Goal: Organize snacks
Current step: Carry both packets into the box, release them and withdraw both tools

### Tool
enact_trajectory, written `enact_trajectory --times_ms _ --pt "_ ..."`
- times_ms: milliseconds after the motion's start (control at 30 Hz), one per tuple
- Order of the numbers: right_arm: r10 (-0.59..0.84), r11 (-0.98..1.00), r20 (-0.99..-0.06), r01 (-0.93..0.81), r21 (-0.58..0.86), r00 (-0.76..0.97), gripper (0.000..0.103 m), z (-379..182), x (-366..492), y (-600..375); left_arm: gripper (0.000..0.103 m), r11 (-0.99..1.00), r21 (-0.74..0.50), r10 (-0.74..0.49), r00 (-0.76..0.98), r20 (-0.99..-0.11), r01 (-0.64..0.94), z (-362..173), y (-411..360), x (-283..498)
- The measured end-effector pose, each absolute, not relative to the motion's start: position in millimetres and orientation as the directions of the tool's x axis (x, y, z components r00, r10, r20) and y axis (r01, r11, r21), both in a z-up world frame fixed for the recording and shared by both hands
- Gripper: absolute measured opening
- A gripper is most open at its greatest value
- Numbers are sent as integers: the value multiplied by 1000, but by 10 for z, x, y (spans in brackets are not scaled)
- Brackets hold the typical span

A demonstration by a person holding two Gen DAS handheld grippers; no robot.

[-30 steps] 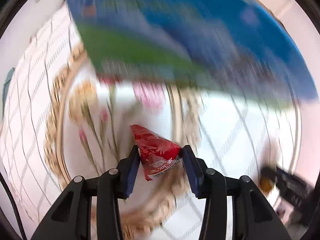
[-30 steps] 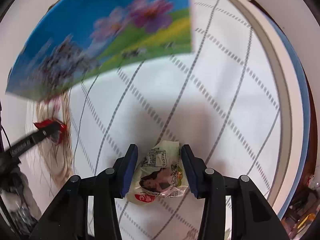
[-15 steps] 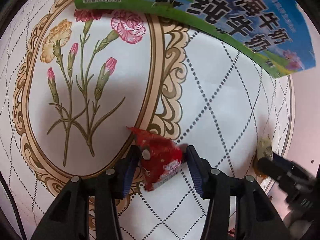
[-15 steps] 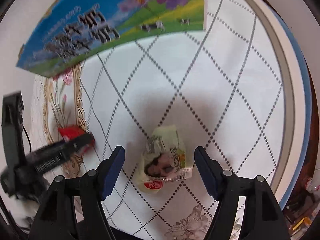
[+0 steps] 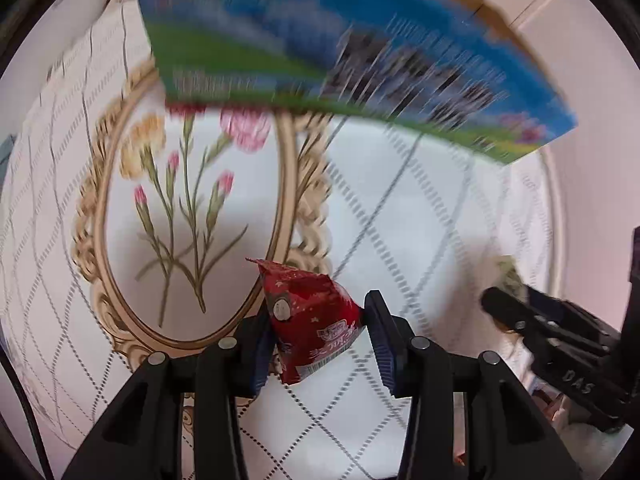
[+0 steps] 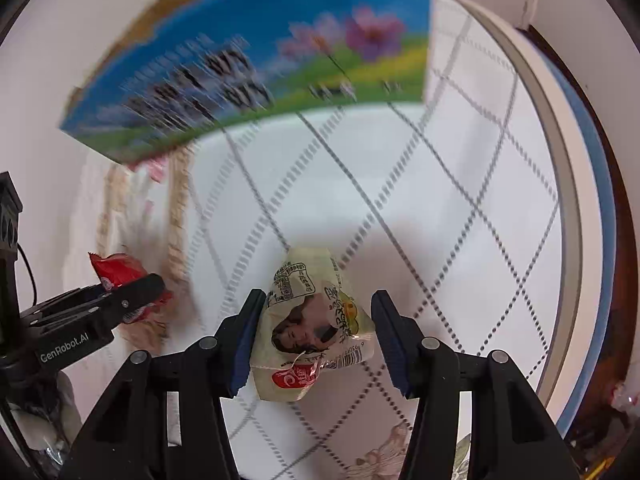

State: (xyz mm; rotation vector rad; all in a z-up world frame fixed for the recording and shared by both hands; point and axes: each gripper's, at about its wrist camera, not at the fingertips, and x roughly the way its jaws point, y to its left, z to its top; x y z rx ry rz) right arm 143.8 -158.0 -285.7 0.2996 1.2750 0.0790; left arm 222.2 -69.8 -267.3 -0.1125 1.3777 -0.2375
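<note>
My left gripper (image 5: 318,338) is shut on a red snack packet (image 5: 310,318), held over the white patterned tablecloth (image 5: 420,216). My right gripper (image 6: 316,338) is closed on a pale yellow-green snack packet (image 6: 312,326) with a face printed on it. A blue and green milk carton box (image 5: 340,56) stands at the far side of the table; it also shows in the right wrist view (image 6: 256,60). The left gripper with the red packet (image 6: 120,272) shows at the left of the right wrist view. The right gripper (image 5: 552,332) shows at the right of the left wrist view.
The tablecloth has a gold oval frame with carnations (image 5: 188,216) under the left gripper. The round table's white and blue edge (image 6: 580,208) curves along the right. A dark floor and clutter lie beyond it (image 6: 616,400).
Both grippers opened on the table half a second ago and have now closed on their packets again and lifted them. The view has moved; the box looks blurred.
</note>
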Motion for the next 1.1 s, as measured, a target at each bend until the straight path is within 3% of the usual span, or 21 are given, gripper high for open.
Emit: enact_trajectory --times_ms 267,400,567,767,800,833,867,933,1000,1100 --pt "292 940 -846 30 341 446 57 -1905 1899 -1686 40 941 -290 -332 318 -888 174 -1618 -706 2635" --pt "240 954 -829 35 298 506 57 -1595 2311 -1874 40 951 -237 -295 362 -884 198 -1270 -736 3145" --pt "149 971 -857 90 220 493 57 -1577 2979 -2106 40 980 -89 -153 386 -910 177 -1247 -708 3780" --pt "89 977 -901 141 162 425 59 -1758 3493 -2290 41 989 9 -39 317 -948 148 -1668 -595 4340" --pt "83 976 -902 150 160 423 61 -1793 3561 -2302 41 990 15 -28 292 -956 142 -1763 -575 4400" --pt "82 975 -904 154 160 420 71 -1841 3560 -2307 42 991 18 -20 275 -961 132 -1833 -558 4440" --pt "84 974 -906 158 163 414 76 -1873 3581 -2313 45 993 19 -11 255 -967 115 -1902 -533 4498" --pt "79 974 -909 164 158 408 86 -1922 3613 -2301 72 995 29 4 234 -972 101 -2002 -524 4561" --pt "56 977 -916 165 132 398 95 -1970 3627 -2247 86 995 2 -21 235 -972 97 -2030 -517 4591" --pt "24 984 -927 157 89 375 99 -2002 3601 -2186 88 995 6 -17 235 -972 100 -2062 -557 4579"
